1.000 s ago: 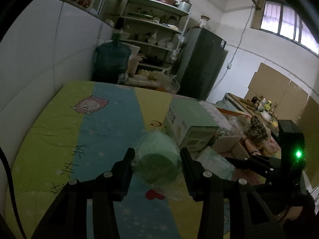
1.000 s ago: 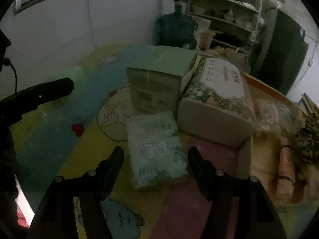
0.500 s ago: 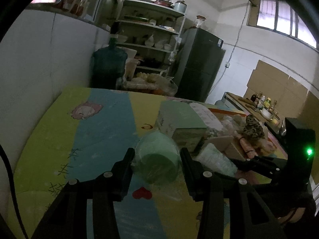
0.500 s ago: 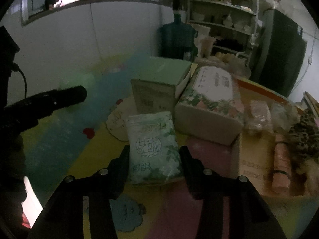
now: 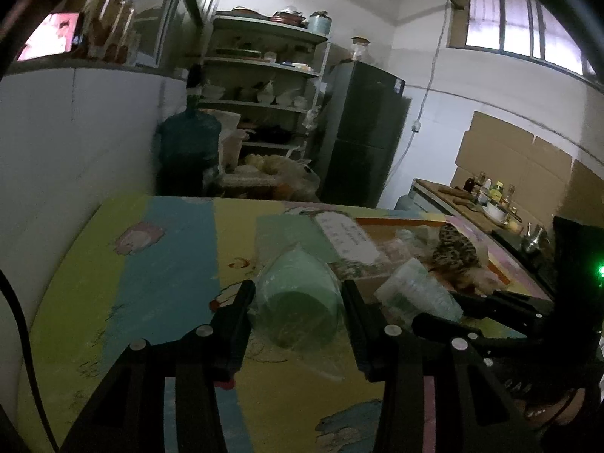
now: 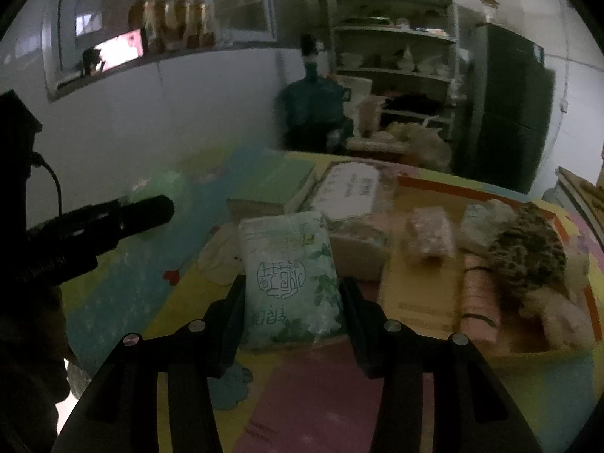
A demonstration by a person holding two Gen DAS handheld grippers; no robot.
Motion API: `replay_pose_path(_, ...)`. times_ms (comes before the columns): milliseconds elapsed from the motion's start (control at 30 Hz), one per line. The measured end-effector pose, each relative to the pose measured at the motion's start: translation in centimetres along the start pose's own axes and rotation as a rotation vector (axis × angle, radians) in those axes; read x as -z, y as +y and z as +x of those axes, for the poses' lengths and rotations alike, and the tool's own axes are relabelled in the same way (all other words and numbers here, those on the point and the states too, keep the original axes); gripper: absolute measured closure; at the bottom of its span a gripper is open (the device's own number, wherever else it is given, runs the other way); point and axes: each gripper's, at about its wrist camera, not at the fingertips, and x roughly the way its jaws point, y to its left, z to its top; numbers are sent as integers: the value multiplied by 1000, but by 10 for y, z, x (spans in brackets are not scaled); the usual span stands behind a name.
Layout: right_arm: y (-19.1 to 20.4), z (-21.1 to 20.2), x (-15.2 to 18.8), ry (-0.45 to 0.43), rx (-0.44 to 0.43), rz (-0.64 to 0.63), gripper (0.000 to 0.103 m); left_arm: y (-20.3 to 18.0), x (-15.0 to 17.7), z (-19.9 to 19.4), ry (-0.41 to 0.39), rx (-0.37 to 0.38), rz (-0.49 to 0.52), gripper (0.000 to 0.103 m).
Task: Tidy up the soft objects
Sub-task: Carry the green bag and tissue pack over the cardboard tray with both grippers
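Left gripper (image 5: pixel 298 298) pinches green roll (image 5: pixel 298 302), right gripper (image 6: pixel 292 302) pinches tissue pack (image 6: pixel 288 279); we judge neither placed yet, pile (image 6: pixel 528 256) unsorted.

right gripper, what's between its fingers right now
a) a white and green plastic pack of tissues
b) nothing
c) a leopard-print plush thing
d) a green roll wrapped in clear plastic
a: in the right wrist view the right gripper is closed on the sides of the white and green plastic pack of tissues, held above the colourful cartoon mat.
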Motion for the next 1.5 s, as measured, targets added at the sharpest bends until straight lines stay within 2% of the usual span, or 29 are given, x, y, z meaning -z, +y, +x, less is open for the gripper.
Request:
replay_pose_path(533, -66, -59, 14, -102, 79, 118, 53, -74, -16, 18, -16, 80, 70, 57)
replay_pose_path(1100, -150, -111, 37, -188, 251, 262, 53, -163, -26, 57, -3, 210, 143, 57)
replay_pose_path(1300, -169, -120, 35, -219, 294, 278, 53, -184, -30, 70, -6, 235, 147, 57)
replay_pose_path(1500, -184, -115, 26, -232, 296, 287, 53, -195, -36, 86, -12, 233, 141, 57)
